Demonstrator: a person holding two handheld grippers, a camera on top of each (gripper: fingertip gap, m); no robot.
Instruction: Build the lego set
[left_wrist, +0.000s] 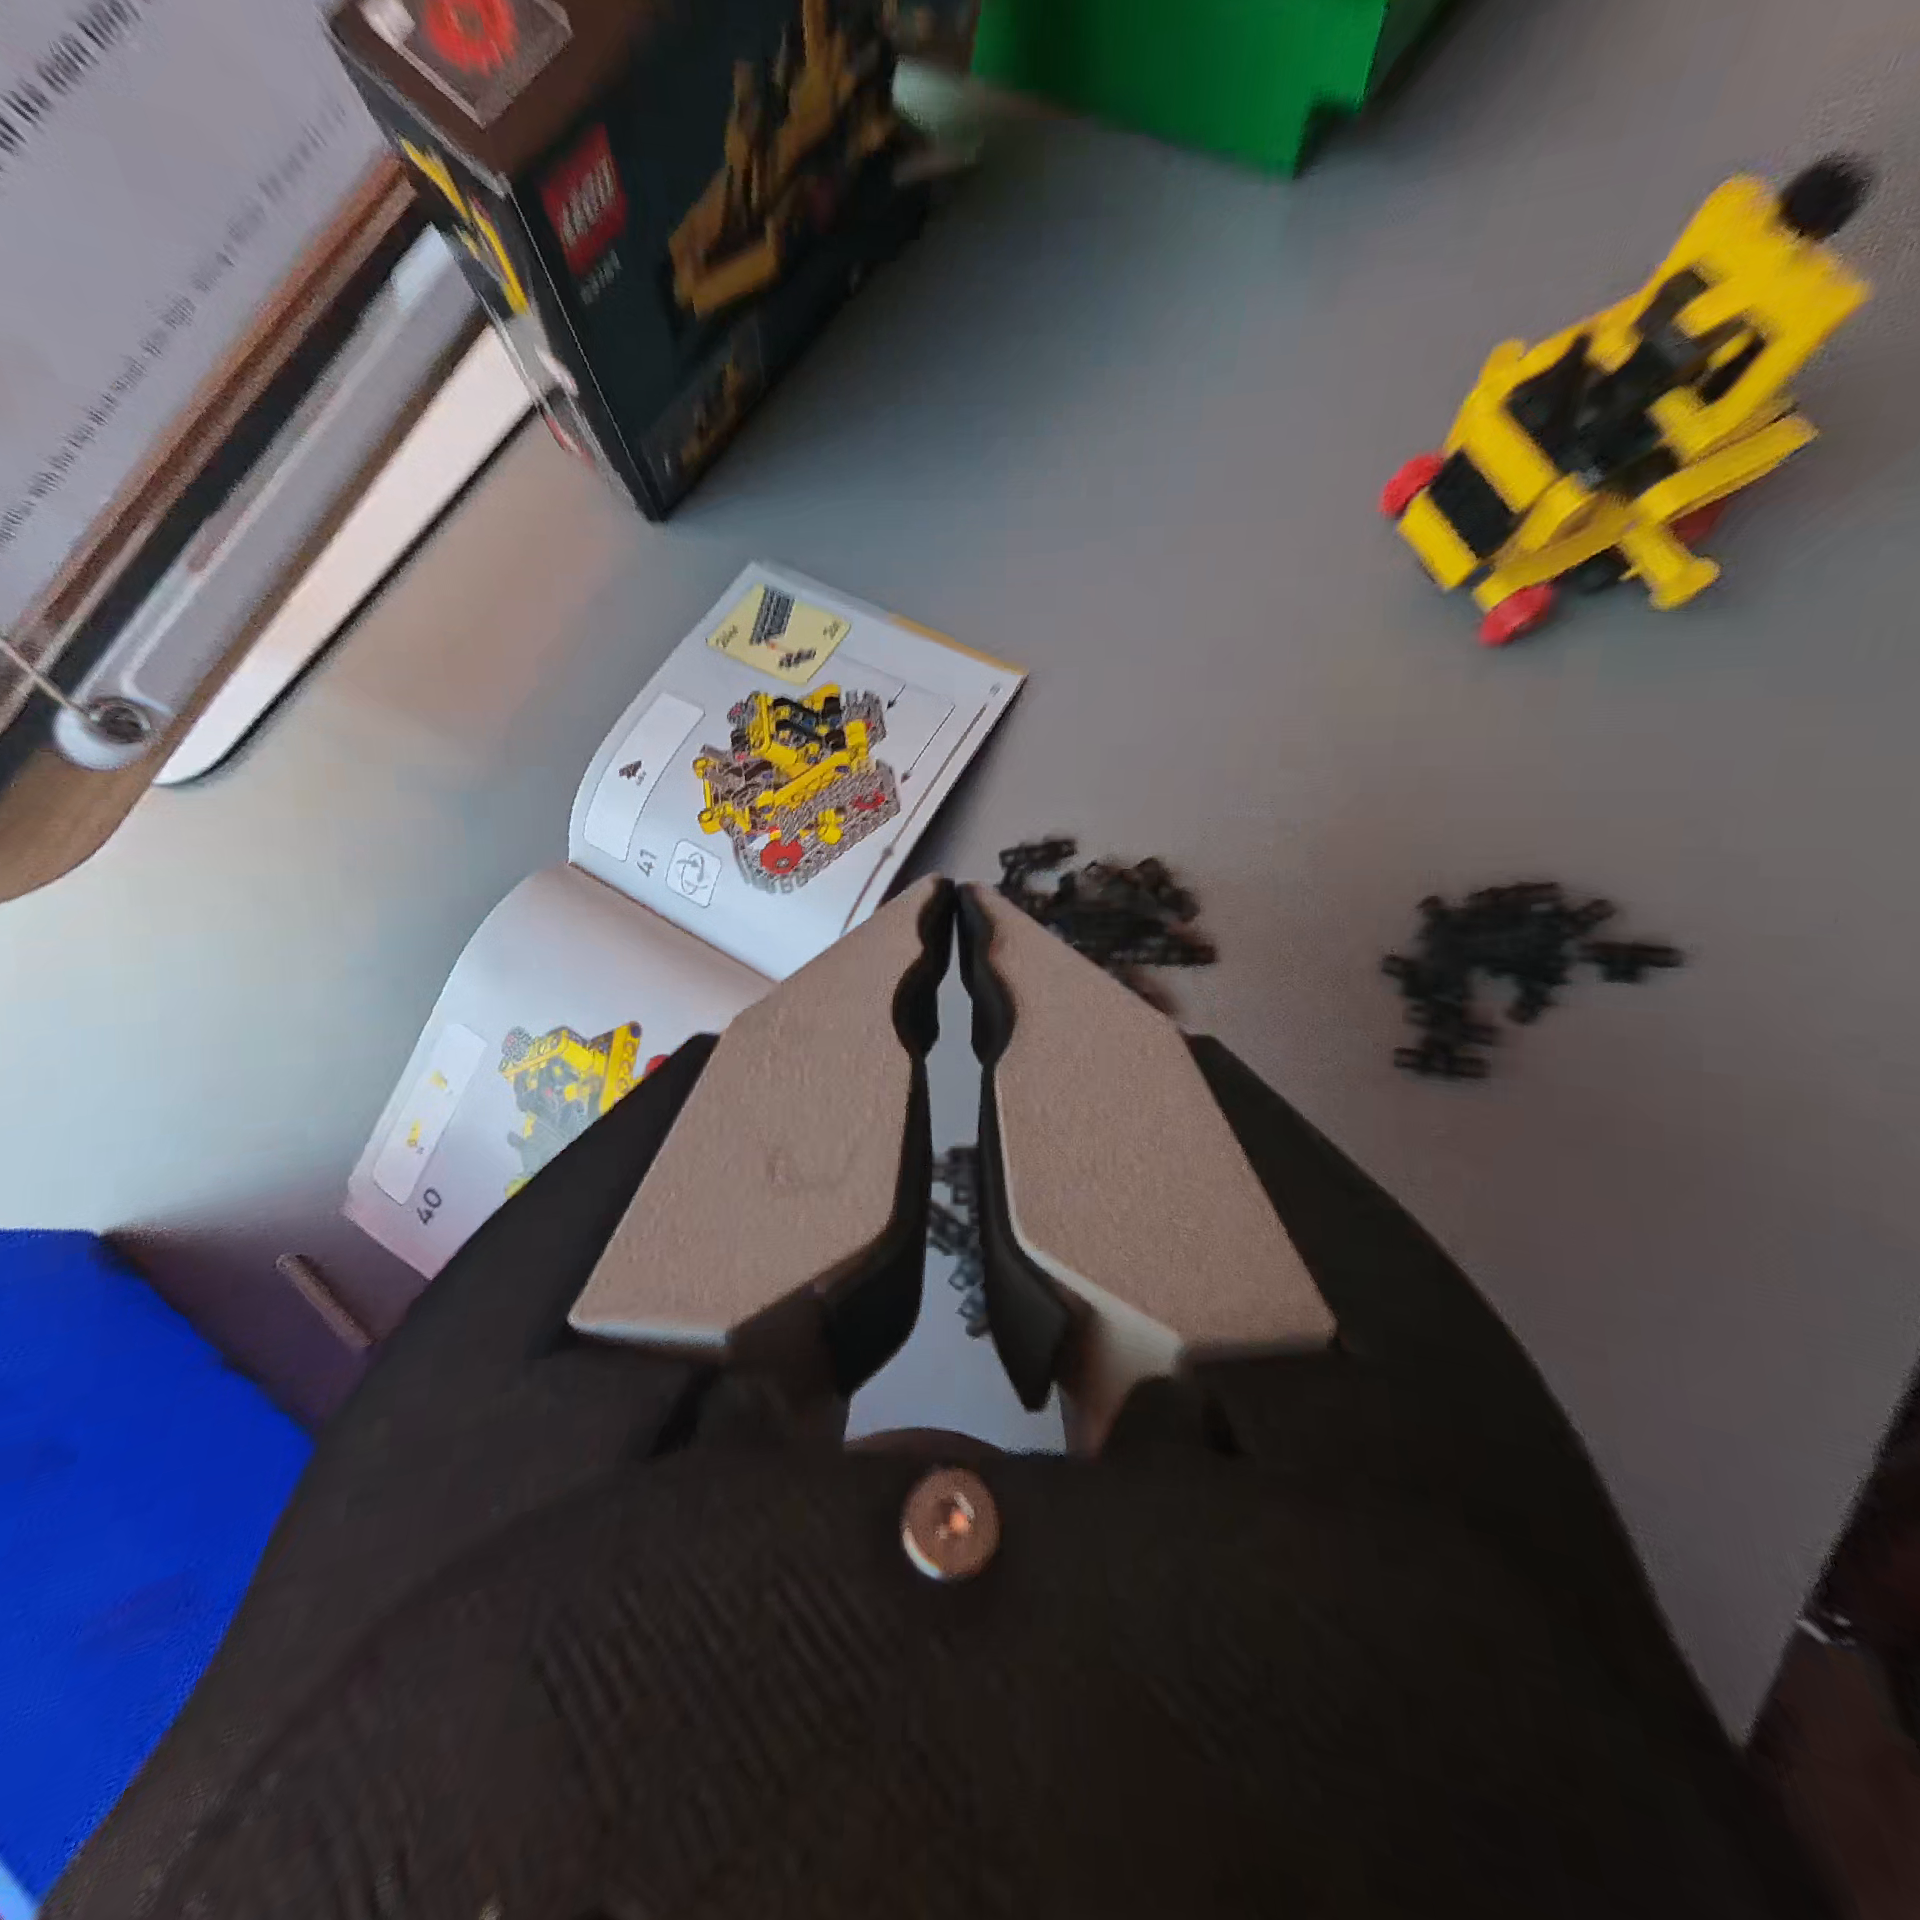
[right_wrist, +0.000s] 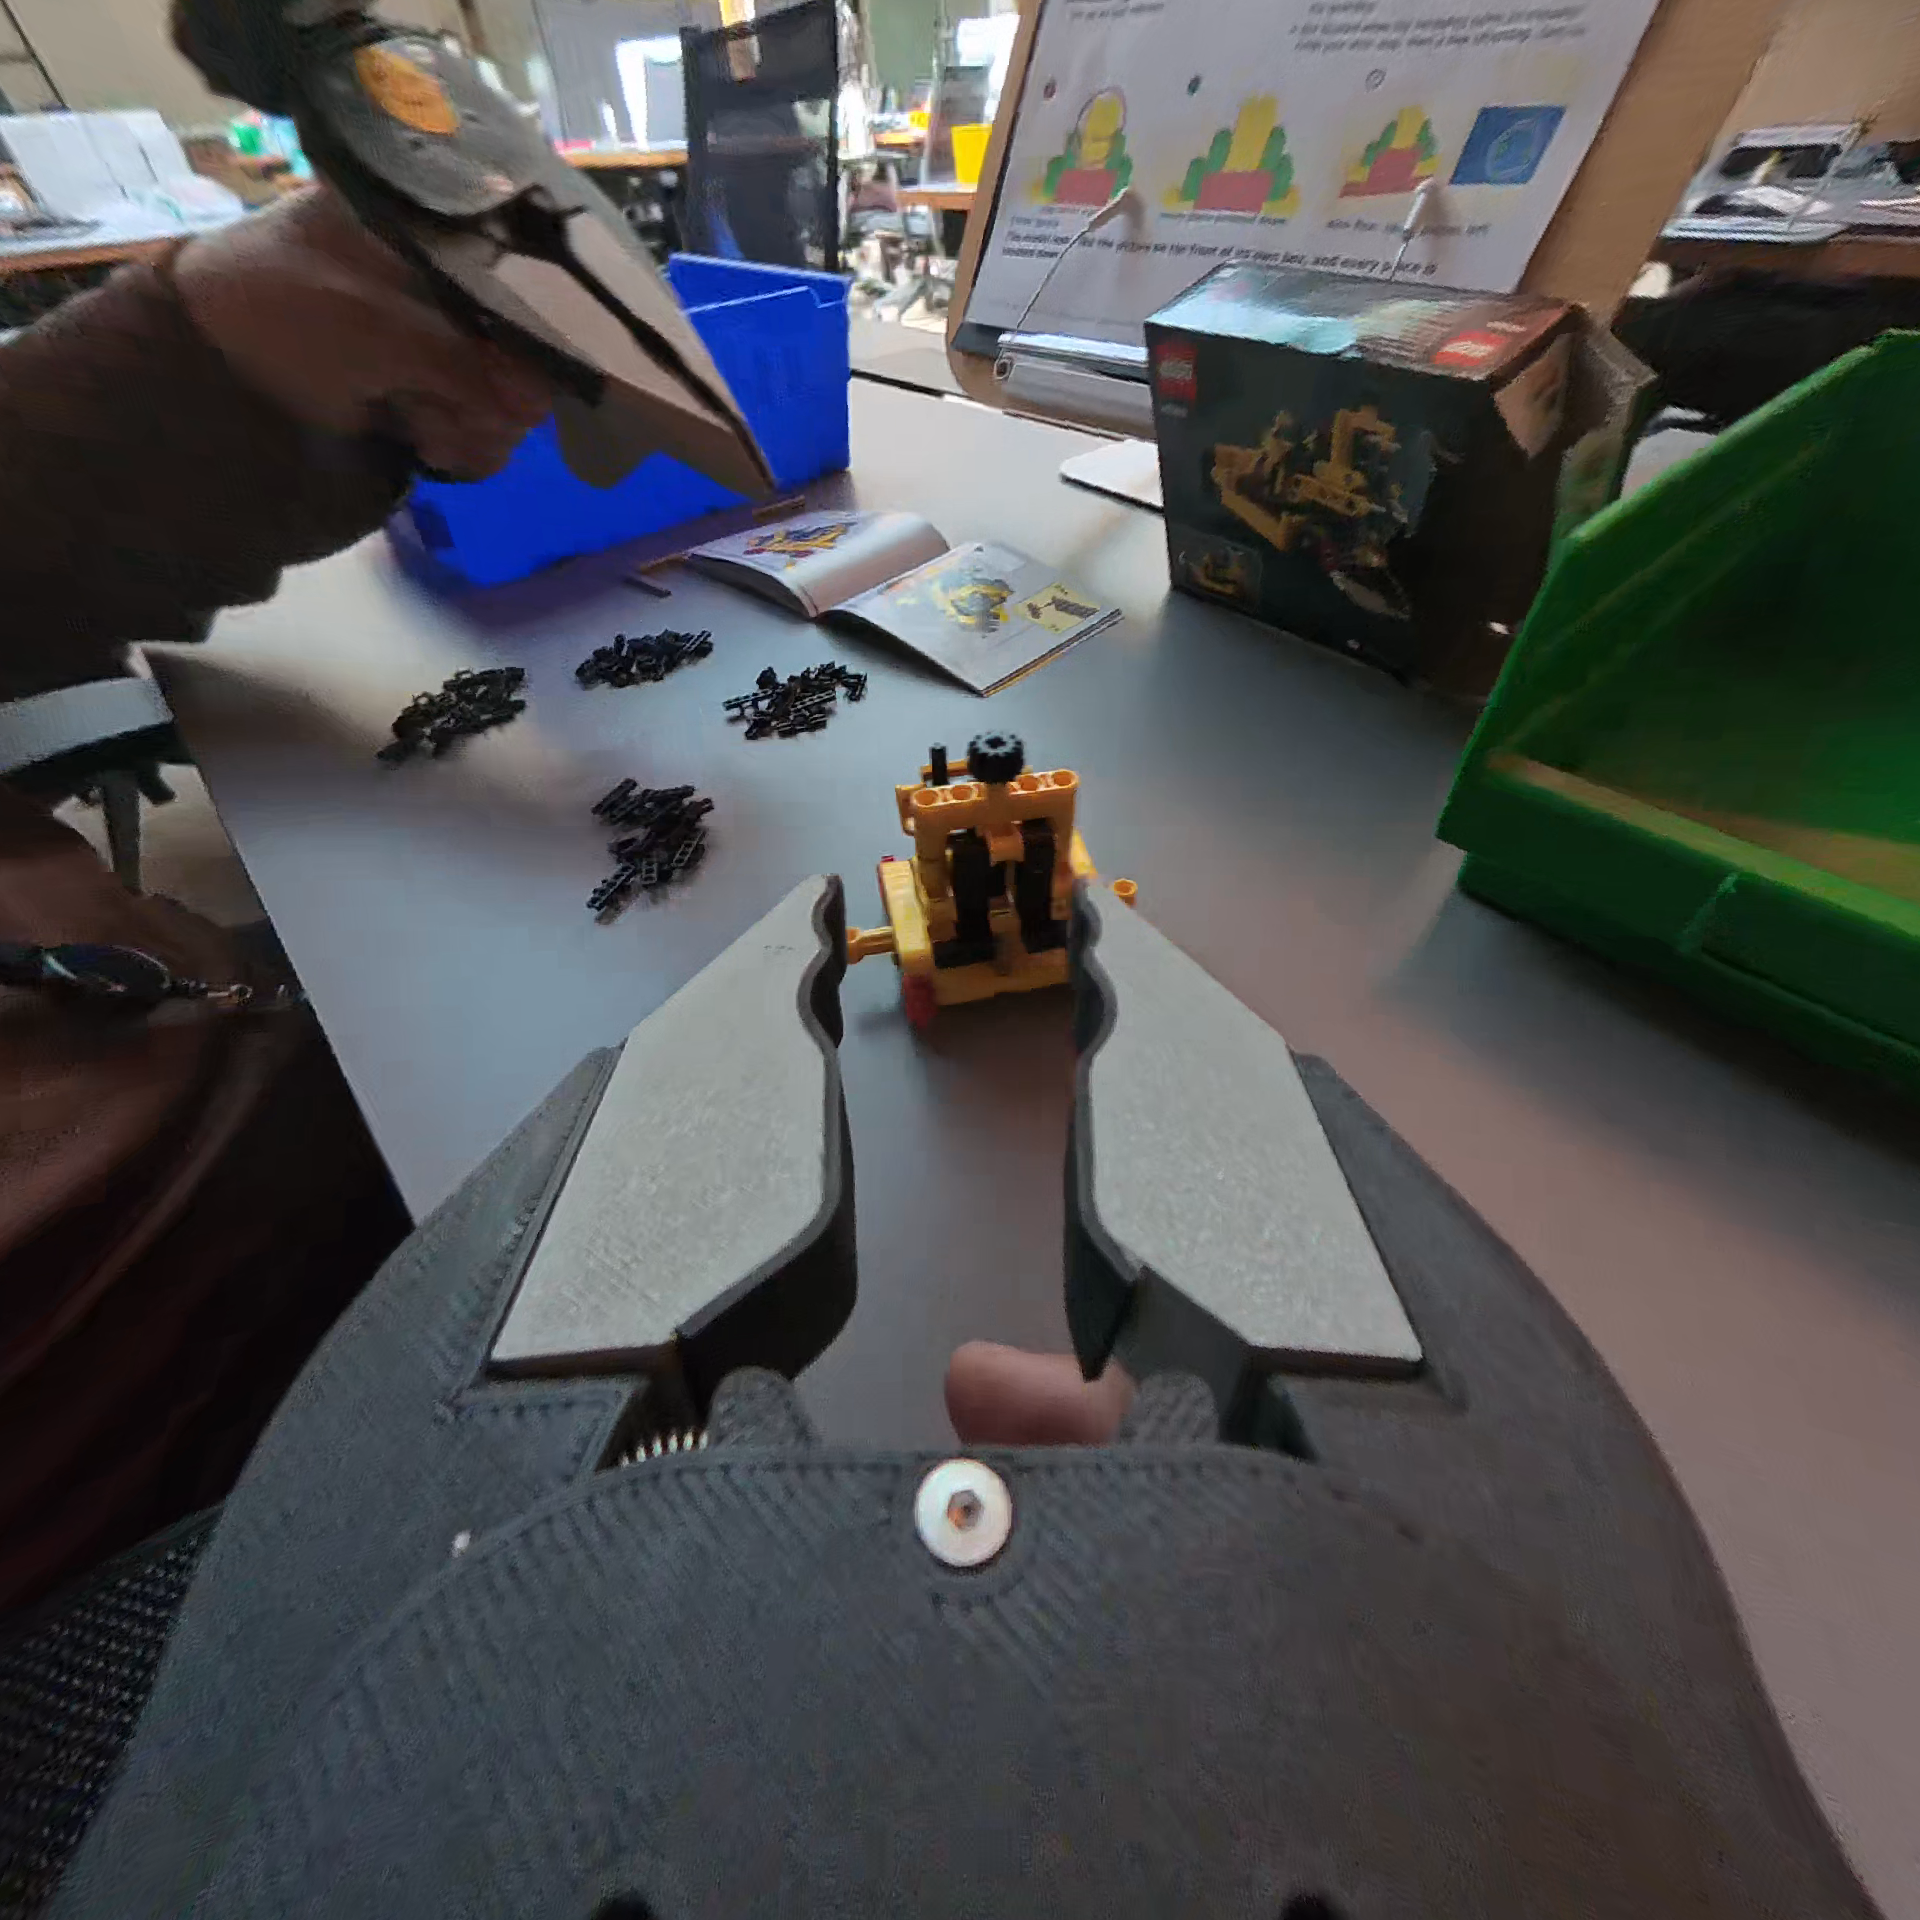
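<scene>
Grey textured fingers: right gripper (right_wrist: 956, 935) spread, flanking the yellow-black lego model (right_wrist: 982, 883) on the matte desk (right_wrist: 1351, 1143). Left gripper (left_wrist: 954, 896) pinched closed, empty, above black link piles (left_wrist: 1507, 966), open booklet (left_wrist: 727, 831); dark printed box (left_wrist: 675, 260) beyond.

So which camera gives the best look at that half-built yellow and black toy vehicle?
The right wrist view: the half-built yellow and black toy vehicle stands sharp, just beyond the open right tongs. In the left wrist view it sits far off at upper right, motion-blurred, past the shut left tongs.
</scene>
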